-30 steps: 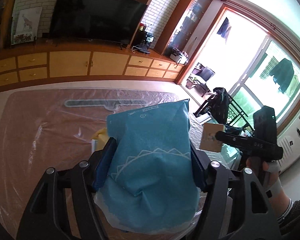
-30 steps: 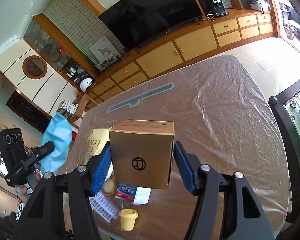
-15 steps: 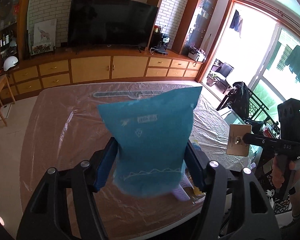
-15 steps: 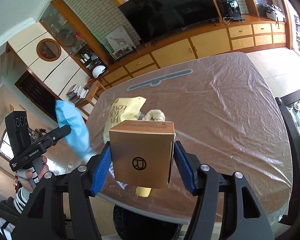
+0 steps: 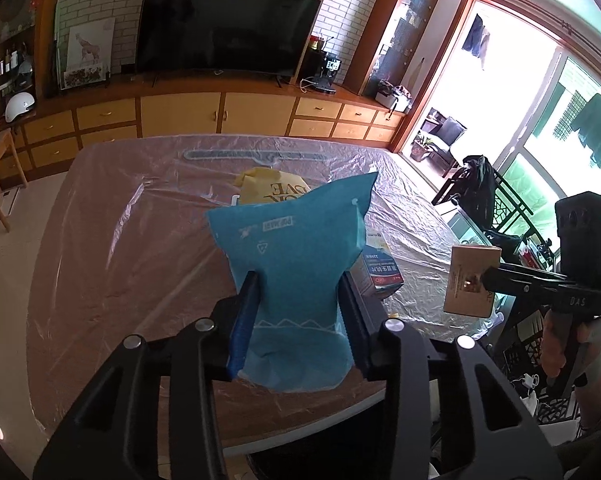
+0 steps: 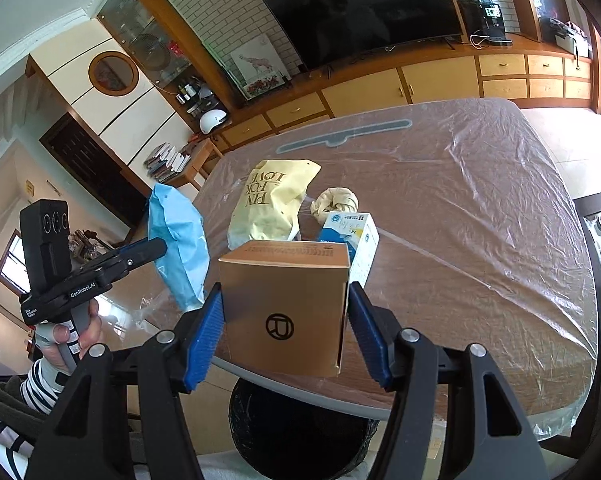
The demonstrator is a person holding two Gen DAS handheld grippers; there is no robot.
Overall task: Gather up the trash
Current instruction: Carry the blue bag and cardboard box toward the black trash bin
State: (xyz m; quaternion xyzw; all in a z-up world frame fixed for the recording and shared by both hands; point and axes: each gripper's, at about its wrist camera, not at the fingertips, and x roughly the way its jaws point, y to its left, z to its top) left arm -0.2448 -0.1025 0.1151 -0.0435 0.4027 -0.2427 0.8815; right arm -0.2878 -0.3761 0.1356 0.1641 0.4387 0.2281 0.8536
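My left gripper (image 5: 299, 280) has its jaws closing on a blue plastic bag (image 5: 296, 240); the pads pinch its waist and it stands up above the near table edge. The right wrist view shows that bag (image 6: 180, 240) at the left, held by the left gripper (image 6: 156, 248). My right gripper (image 6: 285, 292) is shut on a brown cardboard box (image 6: 284, 304) with a round logo, held over the table's near edge. A black bin bag (image 6: 300, 428) sits below it, under the edge.
On the plastic-covered table (image 6: 480, 220) lie a yellow bag (image 6: 272, 200), a crumpled paper ball (image 6: 336, 202) and a small white-and-blue carton (image 6: 356, 236). A TV cabinet stands behind the table. A black chair and a glass door are on the right.
The left jaws have narrowed and now squeeze the blue bag. Both grippers have drawn back toward the near table edge, and the black bin bag has come into view under the right one.
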